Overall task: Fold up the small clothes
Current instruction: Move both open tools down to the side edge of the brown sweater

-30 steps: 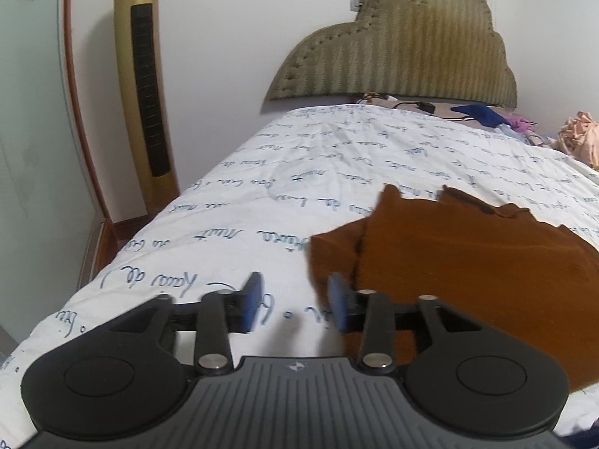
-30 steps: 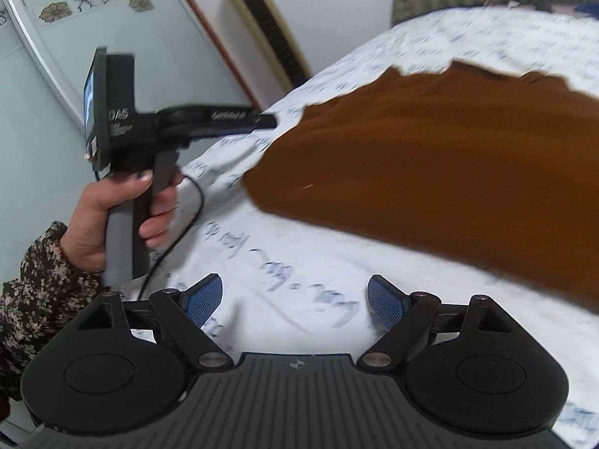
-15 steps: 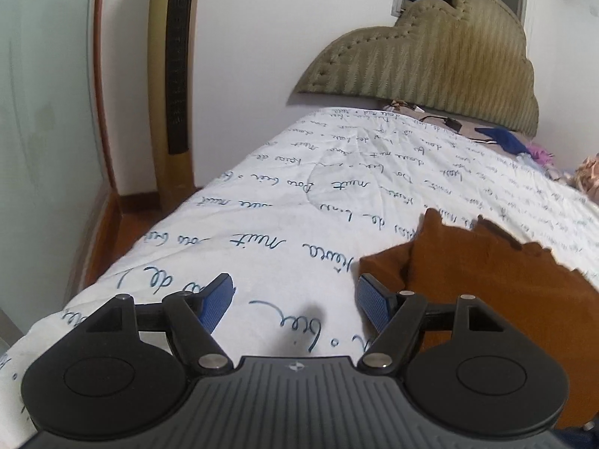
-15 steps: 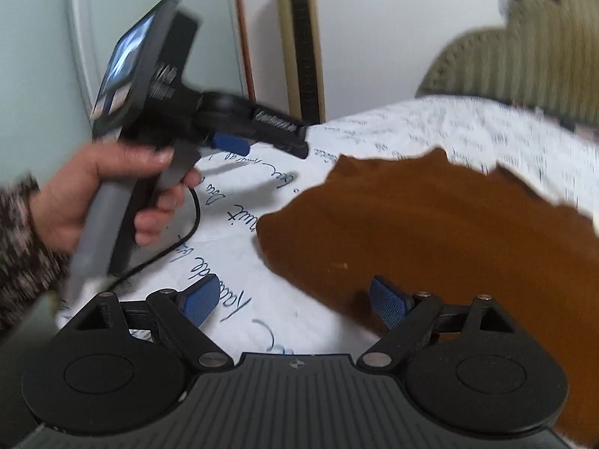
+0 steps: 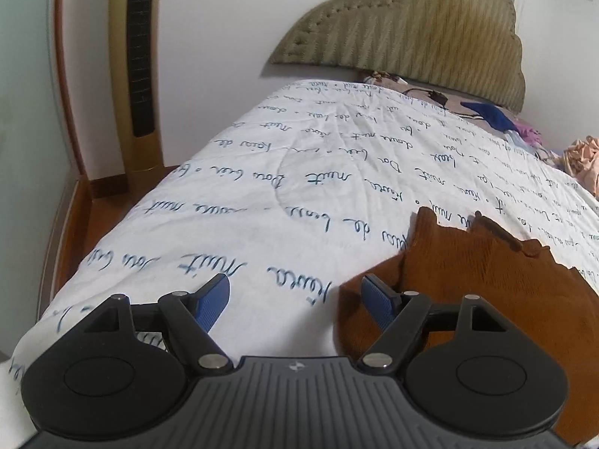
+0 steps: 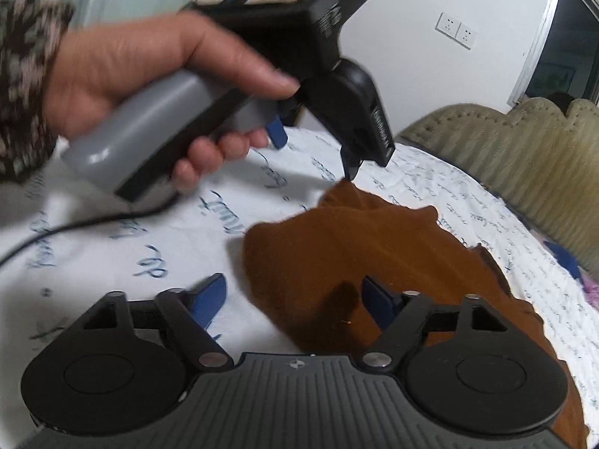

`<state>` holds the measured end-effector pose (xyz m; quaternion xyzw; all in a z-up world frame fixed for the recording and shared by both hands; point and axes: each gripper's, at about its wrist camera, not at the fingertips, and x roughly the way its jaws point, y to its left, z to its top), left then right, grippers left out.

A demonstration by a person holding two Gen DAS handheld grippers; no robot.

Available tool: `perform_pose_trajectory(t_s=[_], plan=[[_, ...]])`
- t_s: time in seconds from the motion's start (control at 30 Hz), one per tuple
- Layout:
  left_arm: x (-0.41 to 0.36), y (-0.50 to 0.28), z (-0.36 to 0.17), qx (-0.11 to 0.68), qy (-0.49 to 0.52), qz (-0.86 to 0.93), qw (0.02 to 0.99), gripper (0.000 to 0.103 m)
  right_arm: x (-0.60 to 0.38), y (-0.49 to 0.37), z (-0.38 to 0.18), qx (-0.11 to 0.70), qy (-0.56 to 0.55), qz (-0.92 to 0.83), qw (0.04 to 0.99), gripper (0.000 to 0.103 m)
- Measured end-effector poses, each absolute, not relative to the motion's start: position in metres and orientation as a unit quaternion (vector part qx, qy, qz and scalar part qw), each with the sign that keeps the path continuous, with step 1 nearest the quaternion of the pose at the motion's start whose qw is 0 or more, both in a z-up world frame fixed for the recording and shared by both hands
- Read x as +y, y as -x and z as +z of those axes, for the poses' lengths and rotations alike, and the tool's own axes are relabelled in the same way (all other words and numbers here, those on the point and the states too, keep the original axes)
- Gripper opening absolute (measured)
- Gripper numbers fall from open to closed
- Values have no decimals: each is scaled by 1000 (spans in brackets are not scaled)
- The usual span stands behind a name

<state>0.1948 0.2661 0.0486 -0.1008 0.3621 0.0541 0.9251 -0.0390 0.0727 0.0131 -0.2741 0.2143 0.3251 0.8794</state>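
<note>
The brown garment lies flat on the white quilt with blue writing, at the near right part of the bed. Its far edge is uneven, and its left corner is a little rumpled.

Bed cover printed with blue cursive script; "nuit" and "de" readable, rest unclear. Lettering on left tool too blurred.
</note>
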Motion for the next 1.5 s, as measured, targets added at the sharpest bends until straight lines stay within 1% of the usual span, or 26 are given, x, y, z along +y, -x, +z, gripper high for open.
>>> perform_pose_trajectory(t_s=[0.03,0.1,0.17,0.27,0.33,0.47,0.6,0.7,1.0,1.23,1.37,1.5], plan=[[265,-199,49,365,100,50,924,77,74,36,11,220,272,324,879,70],[264,-207,49,368,98,48,923,77,76,33,10,222,269,320,881,68],[259,-216,48,371,91,48,923,77,78,32,9,219,272,318,881,62],[250,-230,45,381,76,48,920,77,79,29,6,223,268,317,882,54],[243,-238,42,387,61,44,919,77,77,27,4,228,260,318,883,52],[227,-252,38,394,31,34,918,77,73,25,1,230,246,318,886,51],[215,-257,37,395,22,9,919,78,68,24,-4,219,231,320,892,52],[207,-261,35,400,9,-1,916,81,64,20,-3,227,215,327,892,54],[188,-274,33,426,-28,-46,903,81,61,19,-1,236,196,334,891,55],[197,-289,29,450,-23,-58,891,82,57,12,-2,241,188,336,891,55],[194,-297,31,461,-40,-66,884,83,57,10,-3,243,185,337,891,56],[201,-299,39,470,-15,-90,878,83,55,5,-3,245,180,339,890,57]])
